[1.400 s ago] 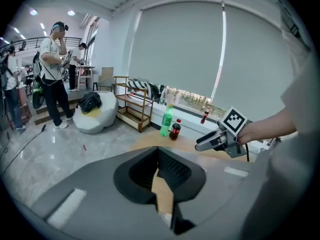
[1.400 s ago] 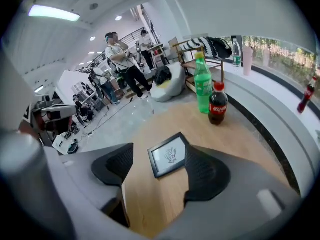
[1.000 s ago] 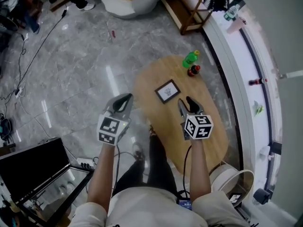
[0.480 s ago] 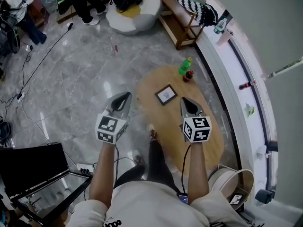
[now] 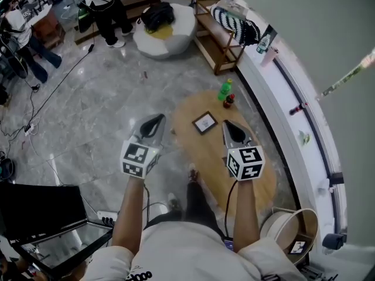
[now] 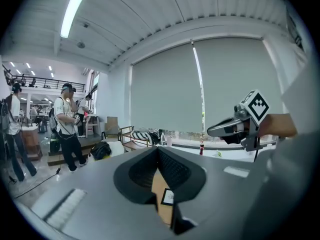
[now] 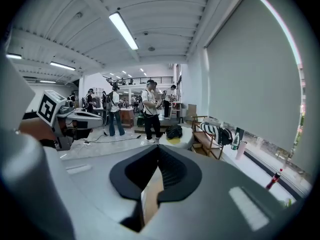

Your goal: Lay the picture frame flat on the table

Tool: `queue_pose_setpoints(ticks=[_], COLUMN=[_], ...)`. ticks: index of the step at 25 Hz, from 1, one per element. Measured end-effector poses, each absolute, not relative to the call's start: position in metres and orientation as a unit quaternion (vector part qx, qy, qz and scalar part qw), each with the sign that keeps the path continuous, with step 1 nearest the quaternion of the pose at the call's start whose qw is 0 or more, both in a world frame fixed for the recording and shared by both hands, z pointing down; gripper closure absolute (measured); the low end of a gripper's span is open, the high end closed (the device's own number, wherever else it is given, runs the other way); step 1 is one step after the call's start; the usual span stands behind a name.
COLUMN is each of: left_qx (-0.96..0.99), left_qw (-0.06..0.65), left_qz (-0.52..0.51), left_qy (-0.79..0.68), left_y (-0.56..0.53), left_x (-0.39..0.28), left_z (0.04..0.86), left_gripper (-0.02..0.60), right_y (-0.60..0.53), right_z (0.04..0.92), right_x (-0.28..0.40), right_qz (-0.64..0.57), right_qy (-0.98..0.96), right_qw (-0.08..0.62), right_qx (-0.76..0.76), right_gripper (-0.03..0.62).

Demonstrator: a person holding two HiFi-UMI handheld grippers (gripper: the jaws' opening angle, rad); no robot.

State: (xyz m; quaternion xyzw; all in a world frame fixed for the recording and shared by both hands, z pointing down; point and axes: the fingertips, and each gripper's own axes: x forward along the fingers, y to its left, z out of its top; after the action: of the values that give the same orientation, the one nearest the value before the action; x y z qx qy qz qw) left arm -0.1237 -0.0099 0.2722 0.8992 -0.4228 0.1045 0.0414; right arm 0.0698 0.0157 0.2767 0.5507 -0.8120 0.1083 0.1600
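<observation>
Since a second ago the right tongs (image 5: pixel 228 126) have snapped shut from an open spread, and both arms have risen, so the tabletop (image 5: pixel 211 154) now sits farther below them. The right tongs have their pads pressed together with nothing between them, and they hover over the near half of the oval wooden top. The left tongs (image 5: pixel 153 123) are closed and empty as well. They are held level with the other pair but out over the grey marble floor (image 5: pixel 88 98), just off the tabletop's left edge. Beyond both tips the picture frame (image 5: pixel 205 122) lies flat on the wood, face up, touched by neither pair. Farther along, near the far end of the top, a green bottle (image 5: pixel 225 89) and a smaller red-capped bottle (image 5: pixel 229 101) stand upright close together, apart from the frame. Past the table a white pouf (image 5: pixel 167 25) sits on the floor with a dark bag on it.
</observation>
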Motion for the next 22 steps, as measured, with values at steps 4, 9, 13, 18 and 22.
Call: queue_pose_setpoints(ticks=[4, 9, 13, 18, 22], left_qx=[0.906, 0.916, 0.921, 0.924, 0.924], left_qw=[0.019, 0.000, -0.014, -0.035, -0.051], left_qz=[0.093, 0.082, 0.071, 0.061, 0.057], left_qy=[-0.412, -0.392, -0.382, -0.376, -0.376], left_y=[0.016, 0.046, 0.063, 0.077, 0.082], left_x=[-0.120, -0.110, -0.110, -0.114, -0.118], left_z=[0.243, 0.217, 0.197, 0.168, 0.151], left_gripper=[0.571, 0.571, 0.571, 0.571, 0.571], right_y=[0.040, 0.068, 0.086, 0.104, 0.113], right_z=[0.239, 0.205, 0.184, 0.159, 0.137], right_x=[0.067, 0.064, 0.055, 0.047, 0.045], right_qz=[0.080, 0.053, 0.039, 0.013, -0.009], right_qy=[-0.810, -0.810, -0.812, -0.815, -0.816], right_qw=[0.142, 0.136, 0.134, 0.134, 0.125], right_qx=[0.563, 0.568, 0.567, 0.563, 0.564], right_gripper=[0.591, 0.591, 0.591, 0.591, 0.591])
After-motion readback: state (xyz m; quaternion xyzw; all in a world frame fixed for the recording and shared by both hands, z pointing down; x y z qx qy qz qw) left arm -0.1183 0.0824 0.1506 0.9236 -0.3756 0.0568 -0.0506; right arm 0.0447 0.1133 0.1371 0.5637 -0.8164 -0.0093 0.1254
